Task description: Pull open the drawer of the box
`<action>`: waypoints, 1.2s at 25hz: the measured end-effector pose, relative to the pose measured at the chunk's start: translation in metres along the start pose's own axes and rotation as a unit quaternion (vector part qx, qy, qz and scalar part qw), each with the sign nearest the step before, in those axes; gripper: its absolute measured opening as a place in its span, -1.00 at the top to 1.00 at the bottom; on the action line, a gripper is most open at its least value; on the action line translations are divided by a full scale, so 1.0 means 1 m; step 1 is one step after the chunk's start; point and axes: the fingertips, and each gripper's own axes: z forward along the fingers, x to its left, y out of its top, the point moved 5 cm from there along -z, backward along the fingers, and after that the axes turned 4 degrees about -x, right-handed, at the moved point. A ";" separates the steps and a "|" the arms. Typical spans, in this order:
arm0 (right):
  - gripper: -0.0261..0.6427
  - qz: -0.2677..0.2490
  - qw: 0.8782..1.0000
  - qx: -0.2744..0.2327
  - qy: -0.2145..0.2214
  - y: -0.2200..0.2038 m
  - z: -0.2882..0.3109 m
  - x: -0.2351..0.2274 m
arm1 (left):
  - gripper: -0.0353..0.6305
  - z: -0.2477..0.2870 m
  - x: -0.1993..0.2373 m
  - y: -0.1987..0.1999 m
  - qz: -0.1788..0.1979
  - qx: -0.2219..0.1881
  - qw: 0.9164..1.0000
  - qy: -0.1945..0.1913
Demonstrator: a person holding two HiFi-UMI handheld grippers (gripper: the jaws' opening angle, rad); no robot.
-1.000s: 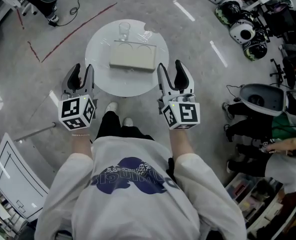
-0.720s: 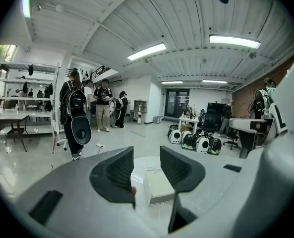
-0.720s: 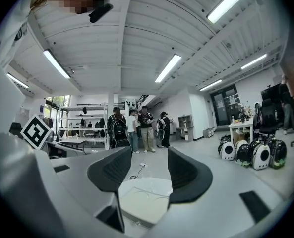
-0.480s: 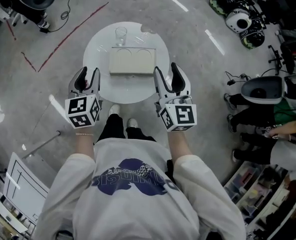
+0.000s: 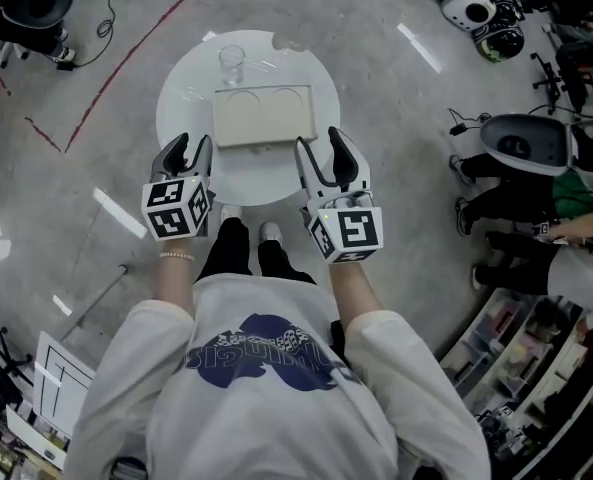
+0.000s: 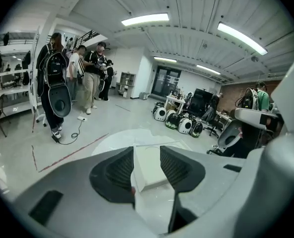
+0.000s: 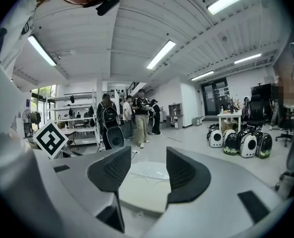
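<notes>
— Looking straight down on a round white table [image 5: 181, 93]. Carries what?
— Carries a flat beige box [image 5: 263, 115] near the middle, long side parallel to the near edge. Also carries a clear glass [image 5: 231, 63] just beyond the far left corner of the box, toward the table's far edge.
— Holding anything with the left gripper [image 5: 188, 150]?
— Nothing. Hovers over the near left edge of the table, just beside the near left corner of the box, apart from it. Shows wide-spread jaws, with that corner framed beyond the ribbed pads [image 6: 118, 168], not between them.
— And the right gripper [image 5: 321, 146]?
— Mirrors it: hangs over the near right edge, just off the near right corner of the box, jaws wide apart, clamping nothing. Looks onto the top and near face of the box.
— Any word on the drawer?
— Cannot tell it apart from the box body in any view. Can only make out a plain near face turned toward the person [image 5: 266, 368].
— Around the table?
— Grey floor [image 5: 396, 108] with a red line [image 5: 116, 68] off to the left, and people [image 6: 89, 76] standing well beyond.
</notes>
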 end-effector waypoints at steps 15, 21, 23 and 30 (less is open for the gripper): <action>0.30 0.016 0.998 0.052 -0.021 -0.045 0.024 -0.004 | 0.45 0.064 0.013 -0.054 -0.039 0.111 0.993 -0.024; 0.30 0.026 0.997 0.071 -0.027 -0.065 0.031 -0.008 | 0.45 0.080 0.018 -0.070 -0.050 0.141 0.989 -0.022; 0.30 0.028 0.996 0.076 -0.027 -0.069 0.032 -0.009 | 0.45 0.084 0.019 -0.074 -0.055 0.149 0.987 -0.022; 0.30 0.033 0.995 0.088 -0.027 -0.078 0.034 -0.009 | 0.46 0.091 0.020 -0.081 -0.068 0.175 0.982 -0.022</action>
